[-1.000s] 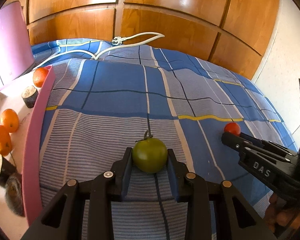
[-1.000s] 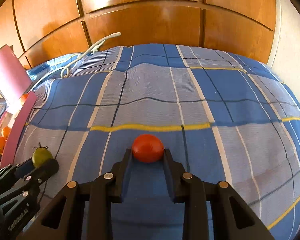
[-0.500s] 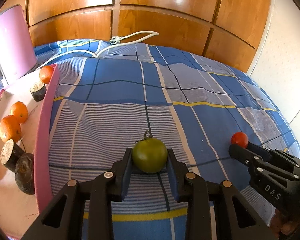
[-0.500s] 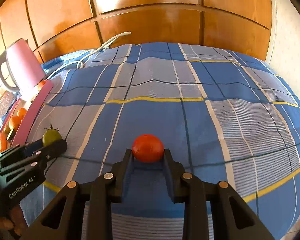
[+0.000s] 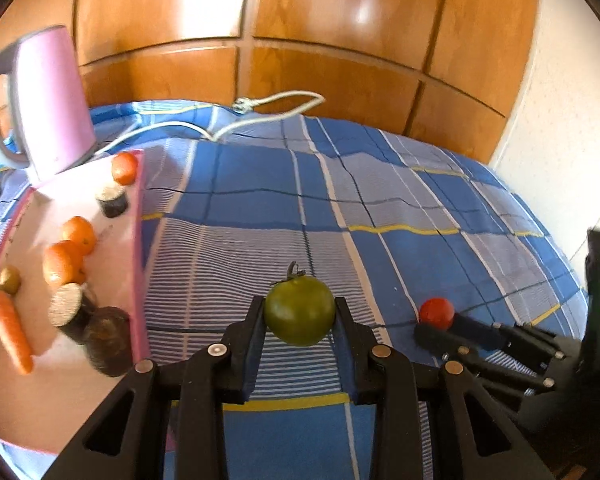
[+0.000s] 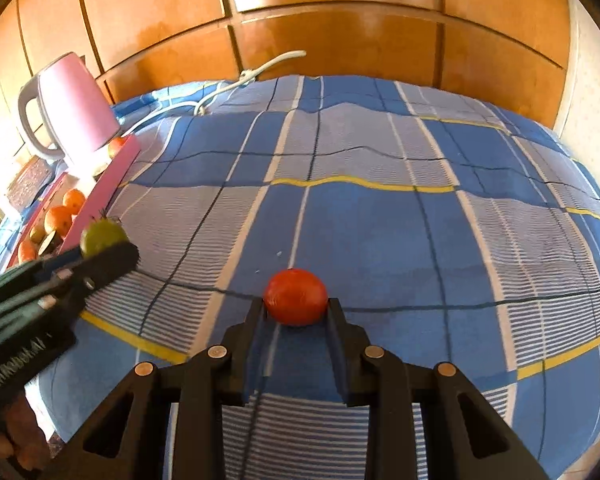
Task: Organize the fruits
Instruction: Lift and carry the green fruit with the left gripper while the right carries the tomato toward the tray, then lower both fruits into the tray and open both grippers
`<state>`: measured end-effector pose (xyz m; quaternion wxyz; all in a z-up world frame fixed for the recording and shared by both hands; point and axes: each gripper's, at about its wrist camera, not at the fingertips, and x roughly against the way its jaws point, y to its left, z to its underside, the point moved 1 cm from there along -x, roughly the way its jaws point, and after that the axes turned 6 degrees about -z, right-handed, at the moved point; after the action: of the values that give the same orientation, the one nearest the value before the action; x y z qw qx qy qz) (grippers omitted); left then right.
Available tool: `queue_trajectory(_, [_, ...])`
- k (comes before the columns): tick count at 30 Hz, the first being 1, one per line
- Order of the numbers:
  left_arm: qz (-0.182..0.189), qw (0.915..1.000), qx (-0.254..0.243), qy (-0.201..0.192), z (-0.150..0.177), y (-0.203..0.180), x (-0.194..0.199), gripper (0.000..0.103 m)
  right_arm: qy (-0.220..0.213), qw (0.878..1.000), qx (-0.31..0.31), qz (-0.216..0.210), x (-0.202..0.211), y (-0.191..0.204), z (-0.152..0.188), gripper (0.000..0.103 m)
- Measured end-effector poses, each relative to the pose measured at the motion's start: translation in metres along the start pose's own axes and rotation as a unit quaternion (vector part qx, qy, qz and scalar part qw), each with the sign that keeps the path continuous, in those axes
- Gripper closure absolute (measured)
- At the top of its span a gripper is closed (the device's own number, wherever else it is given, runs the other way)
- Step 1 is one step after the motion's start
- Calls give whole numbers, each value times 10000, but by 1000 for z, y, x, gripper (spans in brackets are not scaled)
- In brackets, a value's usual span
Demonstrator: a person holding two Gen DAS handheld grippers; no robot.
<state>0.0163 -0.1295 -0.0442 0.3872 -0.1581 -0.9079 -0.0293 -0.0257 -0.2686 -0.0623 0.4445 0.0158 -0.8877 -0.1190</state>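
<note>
Two fruits are gripped clear of the pink tray (image 5: 138, 240): a green tomato (image 5: 299, 310) by the left gripper (image 5: 300, 320), a red tomato (image 6: 296, 297) by the right gripper (image 6: 296, 310); both remain to be placed.

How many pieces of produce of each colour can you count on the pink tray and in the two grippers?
Orange: 4, three citrus and one carrot
Green: 1, tomato
Red: 1, tomato
Dark brown: 3, cut roots
Olive: 1, small fruit
Total: 10

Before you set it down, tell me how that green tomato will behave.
The green tomato is round and smooth, so it will probably roll on the rumpled bedcover. It looks firm, likely tolerating the left gripper clamp. Its stalk seems fragile.
</note>
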Motion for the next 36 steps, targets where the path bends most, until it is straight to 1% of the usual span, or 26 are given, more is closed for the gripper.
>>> queue_trajectory(3, [-25, 9999, 154, -70, -4, 9, 10, 71, 82, 9999, 42, -58, -1, 6, -1, 73])
queue_trajectory(7, [-101, 9994, 286, -195, -9, 22, 23, 71, 81, 9999, 76, -107, 1, 13, -2, 73])
queue_trajectory(13, [-169, 9983, 474, -279, -7, 40, 34, 70, 97, 9993, 61, -355, 2, 27, -7, 73])
queue_trajectory(20, [-236, 9965, 731, -323, -8, 65, 42, 70, 130, 9981, 296, -526, 1, 49, -11, 73])
queue_trajectory(23, [-289, 9945, 928, -388, -12, 84, 51, 71, 138, 9971, 446, -602, 1, 60, -15, 73])
queue_trajectory(26, [-444, 9914, 1122, -516, -16, 107, 61, 70, 69, 9952, 559, -806, 4, 75, -24, 73])
queue_trajectory(29, [-662, 9875, 1300, -605, -16, 131, 70, 71, 28, 9919, 798, -991, 6, 97, -33, 73])
queue_trajectory(32, [-858, 9818, 1570, -633, -13, 159, 77, 71, 1, 9864, 1108, -1217, 8, 122, -39, 73])
queue_trajectory(36, [-1078, 9731, 1935, -632, -6, 195, 82, 71, 19, 9761, 1529, -1542, 6, 158, -42, 73])
